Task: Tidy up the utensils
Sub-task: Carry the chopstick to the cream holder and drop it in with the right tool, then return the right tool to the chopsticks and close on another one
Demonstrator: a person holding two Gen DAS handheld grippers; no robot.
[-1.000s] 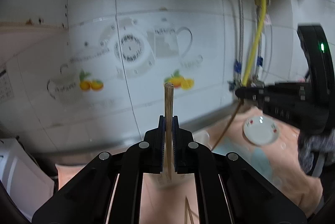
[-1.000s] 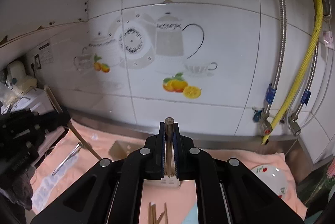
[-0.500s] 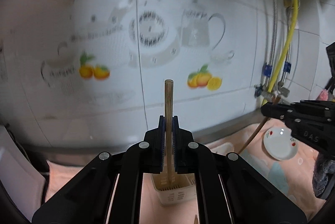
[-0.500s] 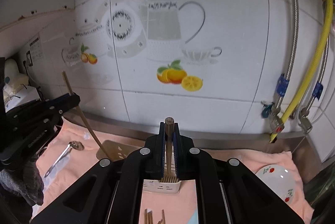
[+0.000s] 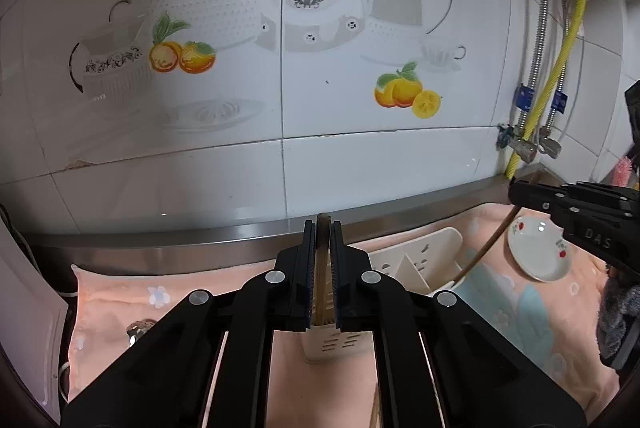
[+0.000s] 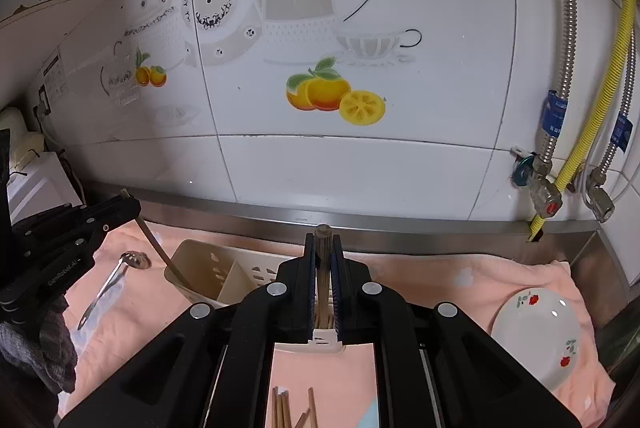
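A cream plastic utensil holder [image 5: 416, 260] [image 6: 208, 272] with compartments stands on the pink cloth by the wall. My left gripper [image 5: 322, 228] is shut on a wooden chopstick [image 5: 321, 268], upright, its lower end in the holder's left compartment. My right gripper [image 6: 323, 240] is shut on a second chopstick [image 6: 322, 268], lower end in the holder's right compartment. Each gripper shows in the other's view, the right gripper [image 5: 516, 189] and the left gripper [image 6: 128, 205]. Loose chopsticks [image 6: 288, 410] lie on the cloth below.
A small white plate with red flowers [image 5: 538, 248] [image 6: 538, 332] lies at the right. A metal spoon [image 6: 114, 280] lies left of the holder. Steel and yellow hoses [image 6: 580, 147] with valves hang at the right wall. A steel ledge [image 6: 360, 218] runs along the tiled wall.
Both grippers have moved down and toward the wall, lowering their chopsticks into the holder. The holder now shows large in both views.
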